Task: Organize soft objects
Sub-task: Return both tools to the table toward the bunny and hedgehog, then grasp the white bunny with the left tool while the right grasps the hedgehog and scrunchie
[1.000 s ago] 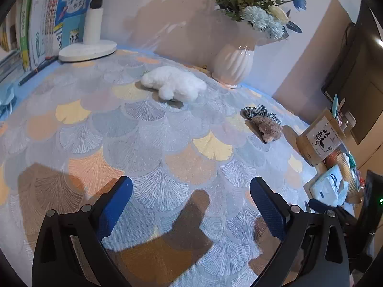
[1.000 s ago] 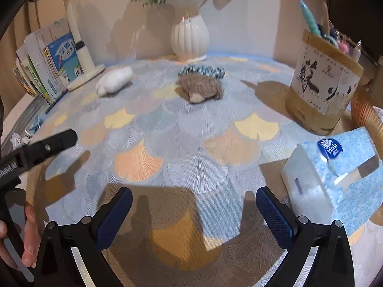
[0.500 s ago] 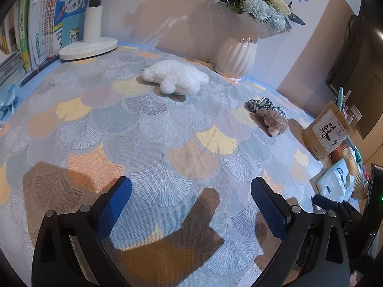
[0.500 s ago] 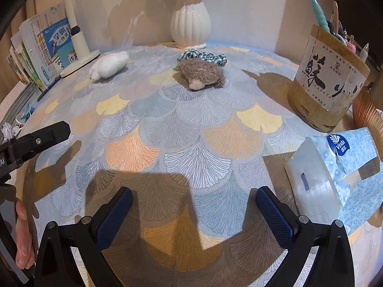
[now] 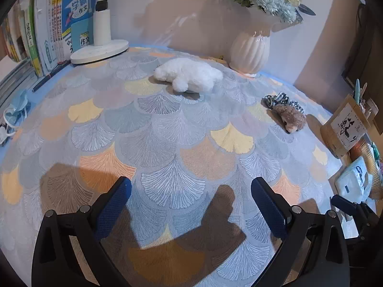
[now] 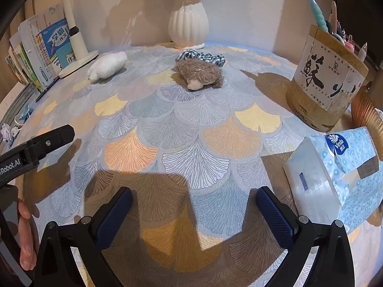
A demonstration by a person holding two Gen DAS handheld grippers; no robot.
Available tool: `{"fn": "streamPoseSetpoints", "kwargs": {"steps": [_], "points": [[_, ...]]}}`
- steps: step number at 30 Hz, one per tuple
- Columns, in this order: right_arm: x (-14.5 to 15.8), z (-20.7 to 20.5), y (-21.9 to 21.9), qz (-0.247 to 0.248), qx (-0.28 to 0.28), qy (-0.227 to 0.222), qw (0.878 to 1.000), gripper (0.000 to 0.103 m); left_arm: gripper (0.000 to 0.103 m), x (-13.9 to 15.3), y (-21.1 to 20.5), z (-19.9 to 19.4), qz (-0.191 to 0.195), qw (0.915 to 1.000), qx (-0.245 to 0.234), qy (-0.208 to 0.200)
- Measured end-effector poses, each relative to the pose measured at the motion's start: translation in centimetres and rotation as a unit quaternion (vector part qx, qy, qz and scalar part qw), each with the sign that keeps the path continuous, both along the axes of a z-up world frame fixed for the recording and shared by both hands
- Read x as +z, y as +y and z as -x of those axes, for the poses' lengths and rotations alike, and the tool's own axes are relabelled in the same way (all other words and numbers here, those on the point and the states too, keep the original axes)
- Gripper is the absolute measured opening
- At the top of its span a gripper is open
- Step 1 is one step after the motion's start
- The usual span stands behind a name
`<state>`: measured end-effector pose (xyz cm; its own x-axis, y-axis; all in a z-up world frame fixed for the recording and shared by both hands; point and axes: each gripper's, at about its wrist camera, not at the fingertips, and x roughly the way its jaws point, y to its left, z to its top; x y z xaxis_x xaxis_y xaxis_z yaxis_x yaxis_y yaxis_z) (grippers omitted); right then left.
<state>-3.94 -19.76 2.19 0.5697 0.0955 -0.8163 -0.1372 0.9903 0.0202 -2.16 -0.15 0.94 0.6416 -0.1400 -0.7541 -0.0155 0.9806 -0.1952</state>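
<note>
left gripper [image 5: 191, 196]: jaws spread wide, nothing between them, above the patterned desk [image 5: 172, 138] cloth, well short of the vase
right gripper [image 6: 194, 205]: jaws spread wide, holding nothing, tissue pack [image 6: 335, 174] just beside its right finger
landmark: white ribbed vase [image 5: 250, 50] at the back of the desk
white plush [image 5: 189, 76]: lying on the desk just left of the vase, in front of it
brown plush [image 6: 198, 74]: in front of the vase, nearer the grippers, snout toward the camera
striped cloth [image 6: 203, 57]: between brown plush and vase, probably touching the plush; contact line unclear
pen holder [image 6: 325, 81]: well right of the vase
lamp base [image 5: 99, 51]: left of the vase, books [image 5: 59, 24] behind it
</note>
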Motion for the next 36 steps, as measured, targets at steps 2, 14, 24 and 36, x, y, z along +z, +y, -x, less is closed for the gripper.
{"fn": "streamPoseSetpoints", "kwargs": {"steps": [2, 14, 24, 36], "points": [[0.0, 0.0, 0.0, 0.0, 0.0, 0.0, 1.0, 0.103, 0.1, 0.0, 0.0, 0.0, -0.003, 1.0, 0.0, 0.001], [0.0, -0.1, 0.0, 0.0, 0.0, 0.0, 1.0, 0.103, 0.1, 0.0, -0.1, 0.0, -0.009, 0.9999, -0.005, 0.003], [0.0, -0.2, 0.0, 0.001, 0.001, 0.0, 1.0, 0.103, 0.1, 0.1, 0.2, 0.2, 0.003, 1.0, -0.005, 0.003], [0.9, -0.2, 0.1, -0.015, 0.055, 0.127, 0.99, 0.1, 0.1, 6.5, 4.2, 2.6, -0.052, 0.9974, -0.05, 0.004]]}}
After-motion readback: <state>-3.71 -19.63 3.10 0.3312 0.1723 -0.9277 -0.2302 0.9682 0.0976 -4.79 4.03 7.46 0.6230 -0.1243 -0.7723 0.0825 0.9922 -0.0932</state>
